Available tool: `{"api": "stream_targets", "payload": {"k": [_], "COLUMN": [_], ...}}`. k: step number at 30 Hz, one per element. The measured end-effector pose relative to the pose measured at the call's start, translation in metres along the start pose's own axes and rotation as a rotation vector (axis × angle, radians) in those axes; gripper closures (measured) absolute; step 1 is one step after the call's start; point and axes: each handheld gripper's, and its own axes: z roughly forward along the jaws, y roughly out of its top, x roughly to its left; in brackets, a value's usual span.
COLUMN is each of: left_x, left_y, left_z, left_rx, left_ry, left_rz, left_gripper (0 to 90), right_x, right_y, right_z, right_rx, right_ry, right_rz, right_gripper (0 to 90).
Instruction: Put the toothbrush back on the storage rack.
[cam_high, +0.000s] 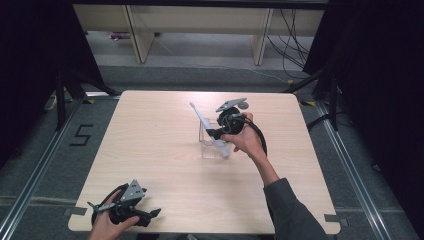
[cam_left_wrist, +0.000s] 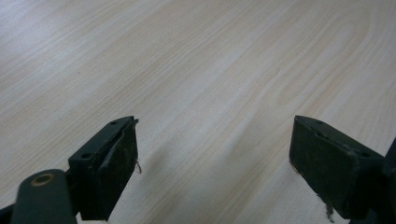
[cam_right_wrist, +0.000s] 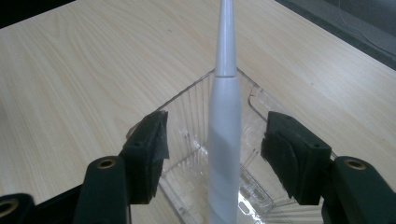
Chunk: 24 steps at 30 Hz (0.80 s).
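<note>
- Leaning across a clear tray (cam_high: 212, 142) near the middle of the table (cam_high: 150, 150), a white electric toothbrush (cam_high: 202, 120) is seen in the high view, its thin head end raised and pointing up and to the far left, its thick handle end resting low at the tray's near right.
- The right gripper (cam_high: 216, 131) is held by the right hand (cam_high: 245, 137) just beside the tray, at the toothbrush's handle.
- In the right gripper view, the toothbrush (cam_right_wrist: 225, 135) is seen standing between the two black jaws of the right gripper (cam_right_wrist: 215, 149), with a clear gap on each side; the pads are spread and nothing is pinched.
- The ribbed, see-through tray (cam_right_wrist: 191, 116) is seen beneath and behind the jaws in that view, with the handle resting inside it and the neck passing over its far corner.
- The left gripper (cam_high: 152, 213) is held by the left hand (cam_high: 107, 225) at the near left corner of the table, well apart from the tray, lying low near the table edge.
- In the left gripper view, the jaws of the left gripper (cam_left_wrist: 212, 154) are seen spread wide over bare light wood (cam_left_wrist: 210, 70), with nothing between them.
- A dark sleeve (cam_high: 292, 215) is seen on the right forearm, coming in from the bottom edge.
</note>
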Motion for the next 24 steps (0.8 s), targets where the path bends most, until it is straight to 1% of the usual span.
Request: {"api": "stream_targets", "payload": {"k": [1,2,3,4,5,6,7,8,9,10,11,12,14,16,17,18,19,20,21,22,23,24], "left_x": [0.0,0.0,0.0,0.0,0.0,0.0,-0.001,0.0,0.0,0.0,0.0,-0.001,0.0,0.0,0.0,0.0,0.0,0.0,0.0,0.0,0.0,0.0], "left_y": [0.0,0.0,0.0,0.0,0.0,0.0,0.0,0.0,0.0,0.0,0.0,0.0,0.0,0.0,0.0,0.0,0.0,0.0,0.0,0.0,0.0,0.0], "left_z": [0.0,0.0,0.0,0.0,0.0,0.001,0.001,0.001,0.001,0.001,0.001,0.001,0.0,0.0,0.0,0.0,0.001,0.0,0.0,0.0,0.0,0.0], "left_rx": [-0.003,-0.003,-0.002,-0.001,-0.001,-0.005,-0.004,0.0,-0.006,0.003,0.001,-0.003,0.002,0.002,0.003,0.0,-0.001,0.004,0.003,-0.006,-0.006,-0.013], "left_ry": [0.0,0.0,0.0,0.002,0.003,0.001,0.0,0.001,0.0,0.0,0.0,-0.001,-0.001,-0.002,-0.001,-0.001,-0.001,0.001,0.001,-0.002,-0.008,-0.001], "left_rz": [-0.005,-0.006,-0.005,-0.004,-0.002,0.0,-0.012,-0.006,-0.006,-0.007,0.001,-0.007,-0.004,-0.004,-0.003,-0.005,-0.006,0.001,0.002,0.006,-0.009,-0.002], "left_gripper": [15.1,15.1,15.1,15.1,15.1,15.1,15.1,15.1,15.1,15.1,15.1,15.1,15.1,15.1,15.1,15.1,15.1,15.1,15.1,15.1,15.1,15.1], "right_x": [0.0,0.001,-0.001,0.001,0.0,0.001,0.0,0.001,0.001,0.002,0.003,0.003,0.004,0.003,0.005,0.005,0.005,0.005,0.005,0.004,0.003,0.0], "right_y": [-0.001,-0.002,-0.003,-0.004,-0.005,-0.005,-0.006,-0.006,-0.007,-0.007,-0.007,-0.008,-0.008,-0.009,-0.011,-0.013,-0.013,-0.014,-0.015,-0.015,-0.015,-0.015], "right_z": [-0.001,-0.002,-0.003,-0.004,-0.006,-0.009,-0.009,-0.011,-0.013,-0.013,-0.014,-0.015,-0.017,-0.019,-0.02,-0.021,-0.021,-0.022,-0.023,-0.025,-0.027,-0.029], "right_rx": [-0.012,-0.013,-0.02,-0.03,-0.031,-0.021,-0.033,-0.033,-0.038,-0.046,-0.048,-0.054,-0.064,-0.067,-0.074,-0.085,-0.081,-0.073,-0.089,-0.084,-0.093,-0.101], "right_ry": [-0.002,-0.004,-0.003,-0.004,-0.004,0.0,0.0,0.003,-0.001,0.003,0.005,0.007,0.006,0.013,0.018,0.013,0.021,0.025,0.009,0.013,0.011,0.011], "right_rz": [-0.017,-0.001,-0.018,0.008,-0.008,0.016,-0.01,-0.001,-0.009,-0.006,-0.001,0.001,0.017,-0.003,0.009,0.009,0.011,0.002,0.003,0.01,0.021,-0.003], "right_gripper": [40.3,40.3,40.3,40.4,40.4,40.4,40.5,40.4,40.3,40.1,40.1,40.1,40.0,39.8,39.1,39.2,39.1,38.6,38.3,38.0,37.4,37.0]}}
